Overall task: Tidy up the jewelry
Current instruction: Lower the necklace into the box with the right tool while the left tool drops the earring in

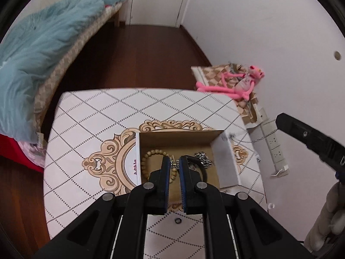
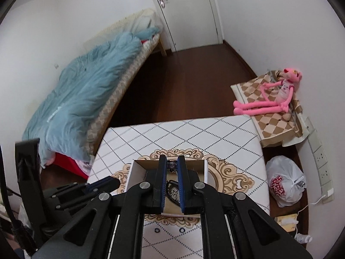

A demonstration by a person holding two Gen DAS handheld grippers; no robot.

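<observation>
Both pairs of jaws pinch small metal ornaments over the open cardboard box (image 1: 224,164) on the tabletop (image 1: 90,116); the left gripper (image 1: 175,165) and right gripper (image 2: 172,165) risk dropping or snagging theirs on the wooden bead bracelet (image 1: 148,157) inside.

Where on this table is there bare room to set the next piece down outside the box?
Free: the tabletop between the cardboard box and the far edge, and the left strip toward the bed. Crowded: inside the box, with the bead bracelet and chain, and the near edge, with a small ring.
</observation>
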